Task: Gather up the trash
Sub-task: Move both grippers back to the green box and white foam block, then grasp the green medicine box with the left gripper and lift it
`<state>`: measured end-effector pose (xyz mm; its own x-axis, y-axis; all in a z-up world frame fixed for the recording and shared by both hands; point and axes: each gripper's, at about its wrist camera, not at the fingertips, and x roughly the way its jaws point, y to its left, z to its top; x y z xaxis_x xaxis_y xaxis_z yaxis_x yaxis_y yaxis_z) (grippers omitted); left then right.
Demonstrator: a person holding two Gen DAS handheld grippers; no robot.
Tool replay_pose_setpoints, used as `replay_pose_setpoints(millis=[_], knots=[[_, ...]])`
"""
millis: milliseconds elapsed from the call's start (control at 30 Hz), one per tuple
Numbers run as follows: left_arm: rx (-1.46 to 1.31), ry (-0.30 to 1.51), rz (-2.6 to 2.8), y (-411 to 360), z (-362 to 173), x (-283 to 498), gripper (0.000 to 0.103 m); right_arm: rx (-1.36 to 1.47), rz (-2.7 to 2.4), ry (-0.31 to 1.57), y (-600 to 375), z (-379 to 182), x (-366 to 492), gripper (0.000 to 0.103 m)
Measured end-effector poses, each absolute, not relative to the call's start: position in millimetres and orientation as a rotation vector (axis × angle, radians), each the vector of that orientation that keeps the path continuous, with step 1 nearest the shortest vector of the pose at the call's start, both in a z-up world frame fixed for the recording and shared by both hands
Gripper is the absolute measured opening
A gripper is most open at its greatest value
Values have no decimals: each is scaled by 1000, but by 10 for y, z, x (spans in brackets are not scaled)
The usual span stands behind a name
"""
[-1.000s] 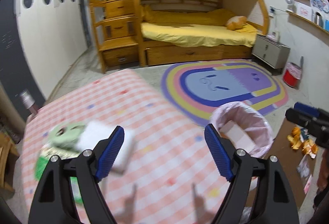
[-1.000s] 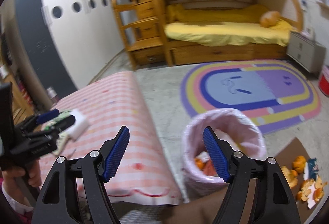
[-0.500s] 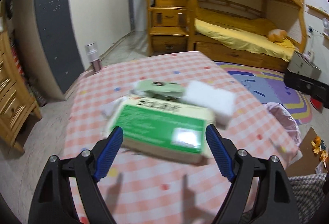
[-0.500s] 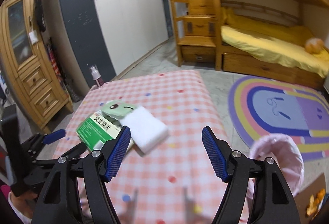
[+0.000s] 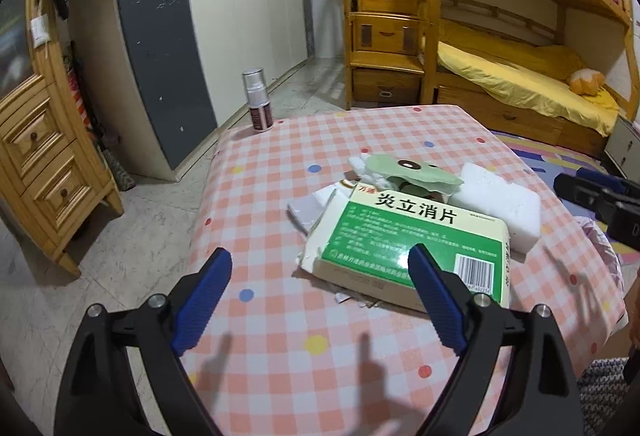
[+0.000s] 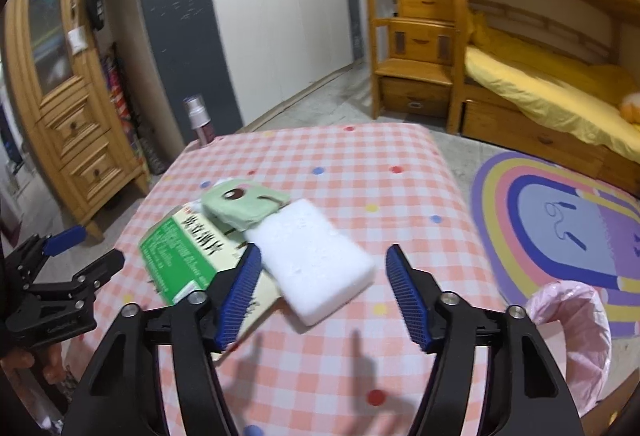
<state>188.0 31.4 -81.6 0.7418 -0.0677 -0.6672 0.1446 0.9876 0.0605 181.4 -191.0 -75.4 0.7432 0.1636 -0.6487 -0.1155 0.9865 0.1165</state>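
A pile of trash lies on the pink checked table (image 5: 280, 356): a green and white medicine box (image 5: 412, 240), a white foam block (image 5: 500, 204), a pale green wrapper (image 5: 412, 172) and crumpled white paper (image 5: 308, 208). My left gripper (image 5: 320, 300) is open and empty, just short of the box. My right gripper (image 6: 324, 296) is open and empty, with the foam block (image 6: 316, 260) between its fingers' line and the box (image 6: 180, 256) to its left. The wrapper (image 6: 240, 200) lies behind them. The bin with a pink liner (image 6: 572, 332) stands at the table's right.
A spray bottle (image 5: 258, 100) stands at the table's far left corner. A wooden cabinet (image 5: 36, 156) is at left, a wardrobe behind, a bunk bed (image 5: 520, 76) and a striped rug (image 6: 560, 216) at right. The left gripper shows in the right wrist view (image 6: 64, 276).
Both grippers have swung left from the bin toward the trash pile and come closer to it. Both stay open and empty.
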Motion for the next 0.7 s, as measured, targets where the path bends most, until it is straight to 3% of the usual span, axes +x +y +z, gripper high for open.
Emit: replay_pose_setpoints(millis=[133,233,700], knots=[[90,761,-112,450,-884,1846,87,41,222,747,-1731,-806,1886,19],[59,798,-119,558,-951,1851,85,24,274,787,-1593,-871,1982,6],[157,888,-178,269,-1201,1964,78,-38,267,891,-1432,-1079,2267,3]])
